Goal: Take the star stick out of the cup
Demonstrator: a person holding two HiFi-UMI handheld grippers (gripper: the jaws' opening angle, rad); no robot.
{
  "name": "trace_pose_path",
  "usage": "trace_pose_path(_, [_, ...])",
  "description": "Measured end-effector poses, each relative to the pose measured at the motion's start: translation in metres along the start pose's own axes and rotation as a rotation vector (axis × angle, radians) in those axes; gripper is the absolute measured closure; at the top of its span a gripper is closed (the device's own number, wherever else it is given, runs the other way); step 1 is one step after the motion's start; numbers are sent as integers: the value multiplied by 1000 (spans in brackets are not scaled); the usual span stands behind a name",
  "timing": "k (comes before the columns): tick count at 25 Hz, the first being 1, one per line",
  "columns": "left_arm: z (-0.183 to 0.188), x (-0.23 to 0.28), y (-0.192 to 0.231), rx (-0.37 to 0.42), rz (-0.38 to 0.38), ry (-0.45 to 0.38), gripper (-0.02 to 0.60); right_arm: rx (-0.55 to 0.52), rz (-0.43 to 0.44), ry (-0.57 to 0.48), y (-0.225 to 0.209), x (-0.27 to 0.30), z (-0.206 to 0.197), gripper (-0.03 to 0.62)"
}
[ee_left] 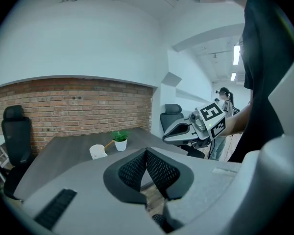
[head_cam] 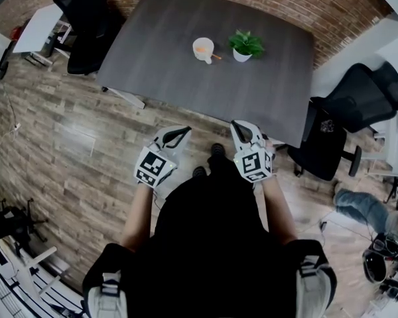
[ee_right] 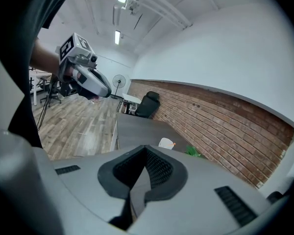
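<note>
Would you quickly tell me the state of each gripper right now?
Left gripper: shut, holding nothing.
Right gripper: shut, holding nothing.

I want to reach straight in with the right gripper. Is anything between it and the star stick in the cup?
Nothing visible. Bare table lies between the right gripper and the cup holding the star stick; the potted plant stands beside the cup, on its right, off that path.
</note>
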State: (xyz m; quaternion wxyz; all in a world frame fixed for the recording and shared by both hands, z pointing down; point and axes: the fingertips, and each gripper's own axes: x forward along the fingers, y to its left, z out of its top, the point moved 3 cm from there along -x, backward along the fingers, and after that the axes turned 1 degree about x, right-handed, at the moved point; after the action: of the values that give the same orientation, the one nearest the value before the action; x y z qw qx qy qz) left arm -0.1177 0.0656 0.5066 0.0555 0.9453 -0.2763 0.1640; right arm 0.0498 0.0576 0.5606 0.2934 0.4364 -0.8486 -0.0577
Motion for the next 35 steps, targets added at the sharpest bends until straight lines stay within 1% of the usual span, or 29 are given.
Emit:
trace_pose_path(12, [23, 47, 22, -14, 36, 11, 580, -5, 32, -20, -58, 32, -2, 594])
trace_pose_path(21, [39, 71, 36, -20, 90, 26, 580, -15, 77, -26, -92, 53, -7, 594])
trace_pose_path(28, [43, 80, 44, -25, 131, 39, 580, -53, 108, -55, -106, 66, -3, 594])
trace_pose_path(35, [55, 98, 50, -18, 167, 30, 580, -71, 138, -66, -123, 78, -8, 594])
